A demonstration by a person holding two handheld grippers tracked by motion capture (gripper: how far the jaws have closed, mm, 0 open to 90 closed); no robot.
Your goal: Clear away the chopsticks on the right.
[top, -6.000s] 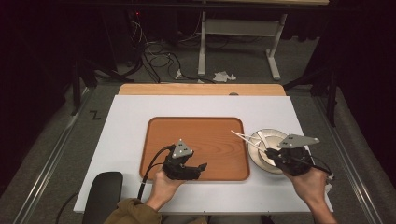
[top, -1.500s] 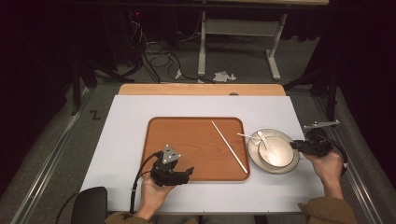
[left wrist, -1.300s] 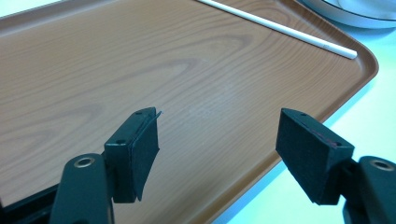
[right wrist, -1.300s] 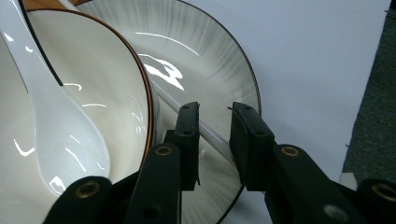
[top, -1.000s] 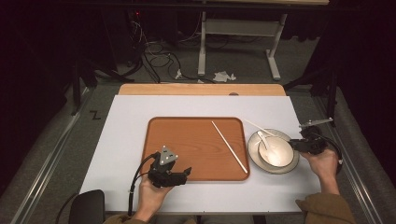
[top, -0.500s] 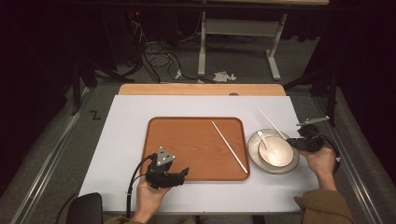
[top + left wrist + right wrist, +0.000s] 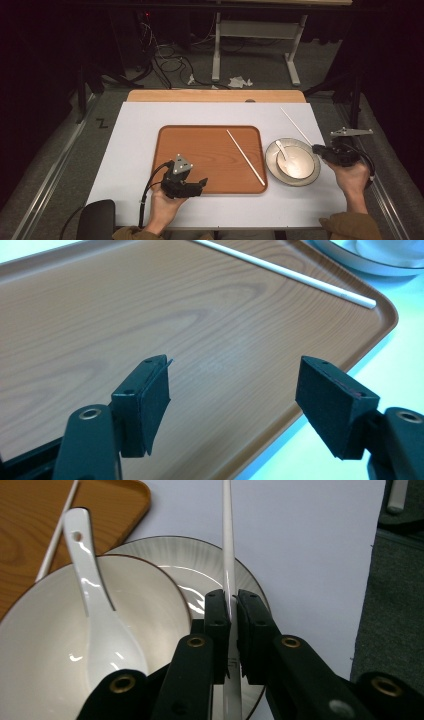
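— Where the white table (image 7: 130, 150) is scanned from the left, what is seen?

— A dark "Z" mark (image 7: 102, 123) is read on the floor. The left gripper (image 7: 187, 186) is held spread over the wooden tray (image 7: 200, 150), on which one chopstick (image 7: 245, 156) lies.

— And further right?

— Bowl (image 7: 295, 162) and spoon (image 7: 95, 615) are stacked on a plate (image 7: 312, 177). The second chopstick (image 7: 228, 545) is pinched by the right gripper (image 7: 230, 610); that clamping is resolved in the right gripper view.

Tray (image 7: 200, 150): orange-brown with a wood-grain pattern. Chopstick (image 7: 245, 157) lying on the tray: plain white. Chopstick (image 7: 229, 545) clamped in the right gripper (image 7: 233, 605): white, glossy. Plate (image 7: 314, 175) right of the tray: pale grey-white with fine radial ribbing and a dark rim line. Bowl (image 7: 296, 162) on the plate: cream-white, thin brown rim. Spoon (image 7: 95, 615) in the bowl: white. Both grippers, the left gripper (image 7: 232, 390) included: black. Table (image 7: 135, 130): white, with a light wood strip at the far edge.
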